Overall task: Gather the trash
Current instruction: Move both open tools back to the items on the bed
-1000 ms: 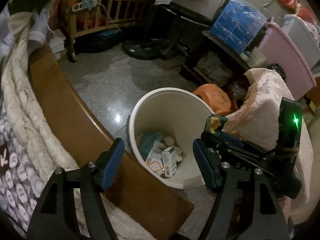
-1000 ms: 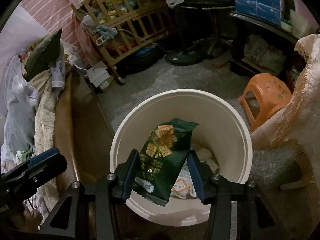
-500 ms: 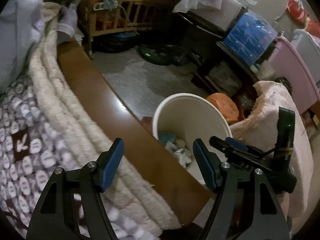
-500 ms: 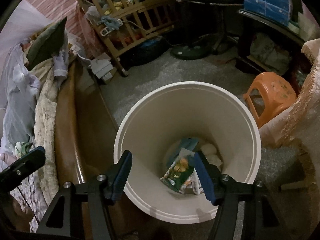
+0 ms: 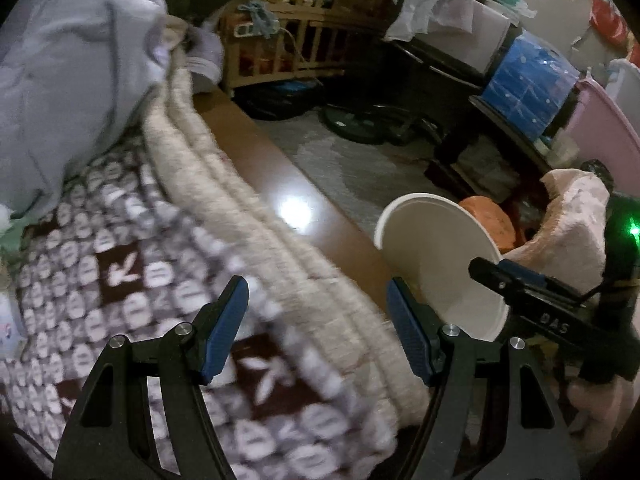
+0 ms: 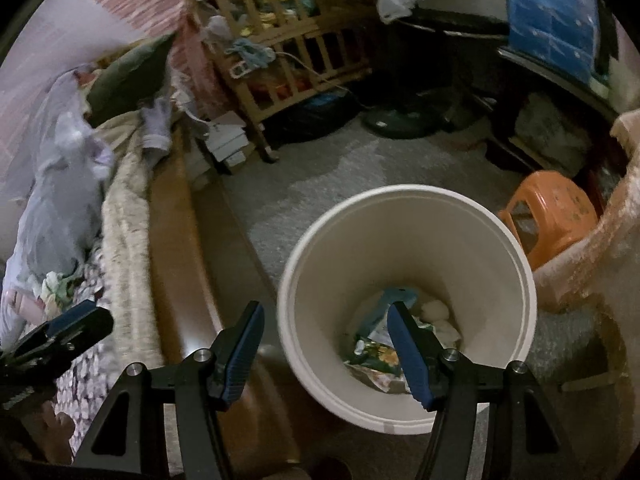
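A white bin stands on the floor beside the bed. A green snack bag lies at its bottom, along with a blue wrapper and white wads. My right gripper hangs open above the bin's near left rim with nothing between its fingers. My left gripper is open and empty over the patterned brown-and-white blanket on the bed, left of the bin. One right gripper finger shows in front of the bin in the left wrist view.
The bed's wooden side rail runs between blanket and bin. An orange stool and a pink draped cloth flank the bin on the right. A wooden crib and a fan base stand across the grey floor.
The right gripper opened and the green snack bag fell into the bin, then the gripper shifted left. The left gripper swung from above the bin to over the bed blanket.
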{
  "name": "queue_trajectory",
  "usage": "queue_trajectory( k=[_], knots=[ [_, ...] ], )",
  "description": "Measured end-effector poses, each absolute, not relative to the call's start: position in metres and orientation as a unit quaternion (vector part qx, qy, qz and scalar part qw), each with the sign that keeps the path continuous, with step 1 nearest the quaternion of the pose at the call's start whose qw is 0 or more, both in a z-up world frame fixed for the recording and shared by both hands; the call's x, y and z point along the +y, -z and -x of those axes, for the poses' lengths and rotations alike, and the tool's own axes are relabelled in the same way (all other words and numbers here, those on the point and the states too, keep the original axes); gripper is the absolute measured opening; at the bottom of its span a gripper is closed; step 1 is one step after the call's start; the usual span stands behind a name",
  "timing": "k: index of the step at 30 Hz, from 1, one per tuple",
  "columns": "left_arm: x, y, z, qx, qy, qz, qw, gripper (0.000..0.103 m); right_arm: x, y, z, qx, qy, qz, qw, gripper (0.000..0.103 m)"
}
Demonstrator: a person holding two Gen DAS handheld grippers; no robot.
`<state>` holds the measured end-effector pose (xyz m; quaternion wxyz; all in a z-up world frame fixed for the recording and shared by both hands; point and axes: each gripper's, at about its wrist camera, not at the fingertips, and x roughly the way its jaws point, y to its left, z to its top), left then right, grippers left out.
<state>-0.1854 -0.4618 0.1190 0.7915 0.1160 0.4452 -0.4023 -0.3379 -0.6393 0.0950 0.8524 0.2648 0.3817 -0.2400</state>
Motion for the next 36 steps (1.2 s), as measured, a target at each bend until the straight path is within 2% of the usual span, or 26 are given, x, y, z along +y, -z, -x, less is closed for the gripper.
queue_trajectory(
  k=[19, 36],
  knots=[
    [-0.355, -0.131, 0.158, 0.425, 0.308, -0.102, 0.845, 0.07, -0.536, -0.12, 0.27, 0.379, 0.143, -0.2, 0.892, 0.062],
    [-0.222, -0.117, 0.106, 0.442, 0.19, -0.077, 0.873, 0.07, -0.44, -0.11, 0.203, 0.419, 0.051, -0.148, 0.894, 0.062]
  ],
)
